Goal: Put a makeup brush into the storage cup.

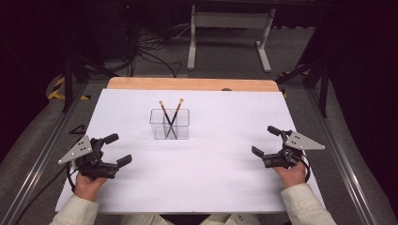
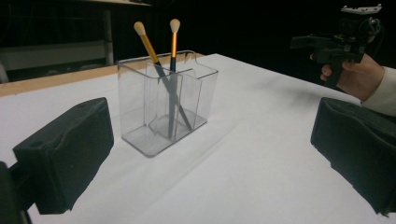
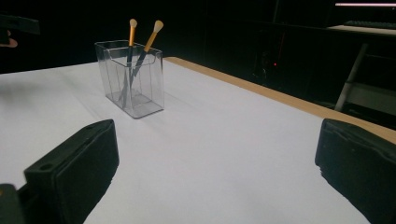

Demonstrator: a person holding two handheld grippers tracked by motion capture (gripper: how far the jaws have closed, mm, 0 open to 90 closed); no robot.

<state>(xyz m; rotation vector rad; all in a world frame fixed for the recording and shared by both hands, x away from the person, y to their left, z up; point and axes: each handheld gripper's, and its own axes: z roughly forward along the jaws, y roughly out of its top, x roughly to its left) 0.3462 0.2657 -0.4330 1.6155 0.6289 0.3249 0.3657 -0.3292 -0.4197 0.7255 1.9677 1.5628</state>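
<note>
Both tongs (image 1: 115, 150) (image 1: 265, 140) rest wide apart, gaping.

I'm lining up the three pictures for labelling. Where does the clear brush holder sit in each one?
High view: clear brush holder stands at the table's centre, slightly left, between both hands.
Left gripper view: centre-left, beyond the left jaw.
Right gripper view: upper left, far off on the white sheet.
Shared landmark: the two crossed orange-handled brushes standing in it.

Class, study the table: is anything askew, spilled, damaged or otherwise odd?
Nothing stands out. The clear holder stands upright on the white sheet, unbroken. Its two brushes lean and cross, heads up. Both grippers, left and right, are open and apart from it.
</note>
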